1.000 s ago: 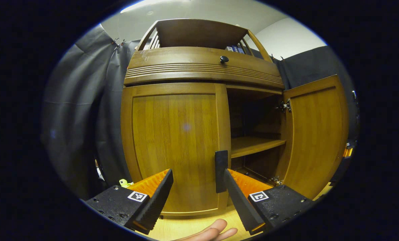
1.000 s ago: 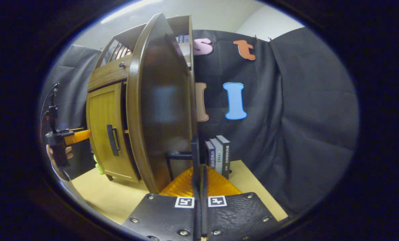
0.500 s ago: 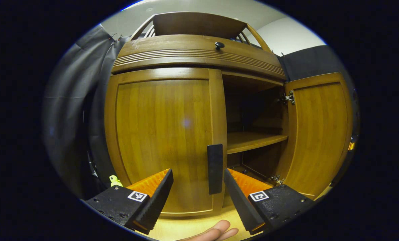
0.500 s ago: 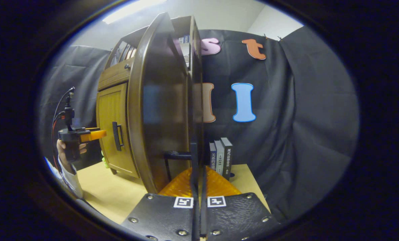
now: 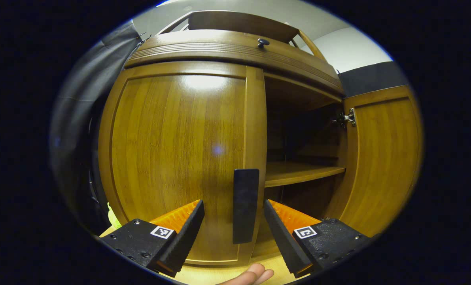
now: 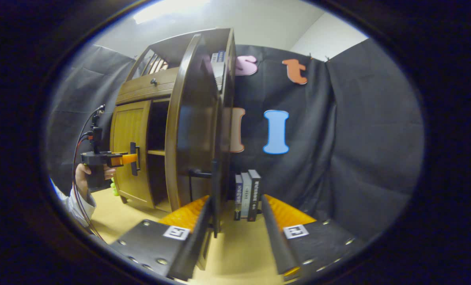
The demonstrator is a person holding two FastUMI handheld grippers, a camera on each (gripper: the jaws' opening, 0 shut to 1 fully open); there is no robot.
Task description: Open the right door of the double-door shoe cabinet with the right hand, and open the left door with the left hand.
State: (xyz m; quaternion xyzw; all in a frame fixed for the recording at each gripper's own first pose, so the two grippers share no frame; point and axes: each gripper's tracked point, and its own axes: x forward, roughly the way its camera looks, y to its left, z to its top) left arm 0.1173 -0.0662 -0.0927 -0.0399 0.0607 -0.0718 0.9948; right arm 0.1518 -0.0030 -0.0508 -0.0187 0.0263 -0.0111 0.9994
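Shoe cabinet (image 5: 235, 47) of brown wood stood before us, its right door (image 6: 191, 126) already swung wide, while our left gripper (image 5: 233, 223), fingers spread and gripping nothing, straddled the closed left door's (image 5: 172, 158) upright black bar handle (image 5: 245, 206); our right gripper (image 6: 235, 229) hung open beside its door.

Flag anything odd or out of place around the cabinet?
Nothing stands out. The right door stands open, the left door shut, its handle between the open left tool. Books stand upright beside the cabinet.
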